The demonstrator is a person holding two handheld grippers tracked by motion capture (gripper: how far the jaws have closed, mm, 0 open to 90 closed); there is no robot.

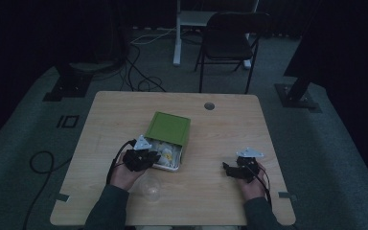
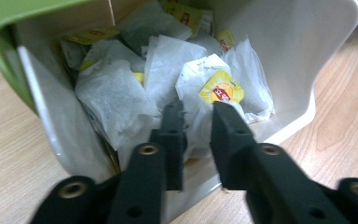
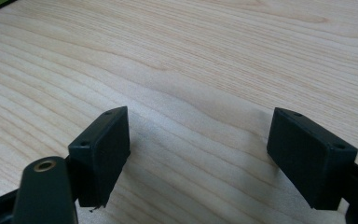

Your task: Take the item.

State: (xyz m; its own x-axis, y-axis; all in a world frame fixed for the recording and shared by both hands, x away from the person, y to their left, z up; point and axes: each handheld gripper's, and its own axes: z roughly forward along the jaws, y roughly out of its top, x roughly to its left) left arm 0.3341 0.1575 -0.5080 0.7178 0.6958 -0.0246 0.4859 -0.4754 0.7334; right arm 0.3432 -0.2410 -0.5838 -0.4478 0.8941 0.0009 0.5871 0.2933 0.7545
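The left tongs (image 2: 193,119) reach into the open end of the green box (image 2: 9,28), jaws narrowed around a white tea bag (image 2: 200,93) at frame centre. The right tongs (image 3: 198,154) hover spread wide over the bare wooden surface (image 3: 205,56). A clear glass (image 1: 150,187) stands lower centre, near the left hand (image 1: 124,175).

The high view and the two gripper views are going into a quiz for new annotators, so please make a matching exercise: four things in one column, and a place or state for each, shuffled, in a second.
Things:
1. left gripper
2. right gripper
3. green box
4. clear glass

Places or states:
A. lies on its side, its opening toward the person
B. fingers wide apart over bare table
C. stands by the left forearm
D. fingers narrowed at a tea bag in the box's opening

Pairs: 1-D, 2-B, 3-A, 4-C
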